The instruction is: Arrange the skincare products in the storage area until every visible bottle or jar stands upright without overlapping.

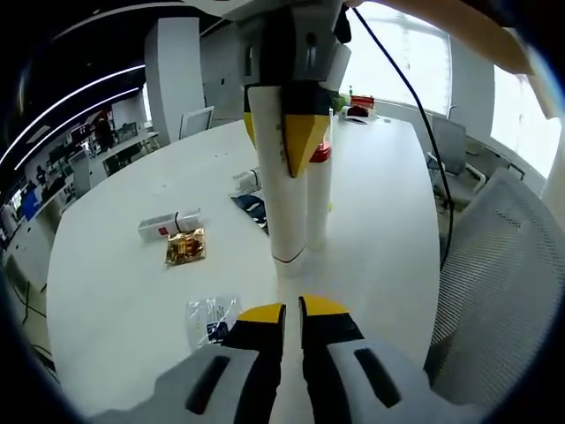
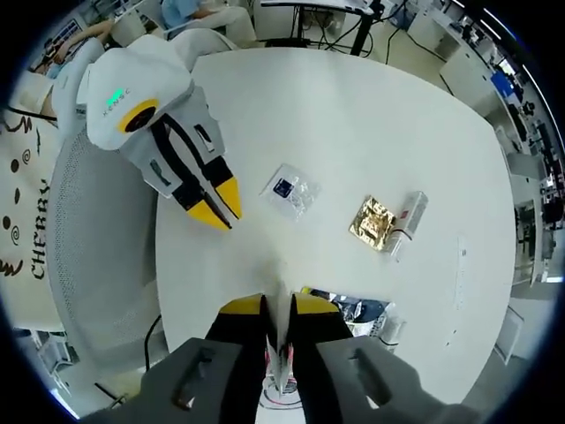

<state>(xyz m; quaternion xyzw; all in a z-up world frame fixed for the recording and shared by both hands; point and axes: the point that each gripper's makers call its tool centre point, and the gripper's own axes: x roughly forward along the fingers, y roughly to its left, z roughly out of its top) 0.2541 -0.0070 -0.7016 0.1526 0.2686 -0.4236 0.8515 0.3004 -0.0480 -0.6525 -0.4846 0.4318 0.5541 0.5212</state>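
A tall white tube [image 1: 284,212] stands upright on the white table [image 1: 115,291]. My right gripper [image 1: 291,141] comes down from above and is shut on the tube's upper part. In the right gripper view the tube's top [image 2: 278,340] sits pinched between that gripper's [image 2: 265,307] yellow-tipped jaws. Just behind the tube stands a slimmer white bottle with a red cap [image 1: 321,190], touching or nearly touching it. My left gripper [image 1: 291,311] hovers low in front of the tube, jaws together and holding nothing. It also shows in the right gripper view [image 2: 221,208], up and to the left.
Flat on the table lie a clear sachet [image 2: 291,190], a gold foil packet [image 2: 372,221], a small white box [image 2: 408,216] and a dark blue packet [image 2: 353,309]. A grey mesh chair [image 1: 494,265] stands at the table's edge. A black cable [image 1: 424,124] hangs over the table.
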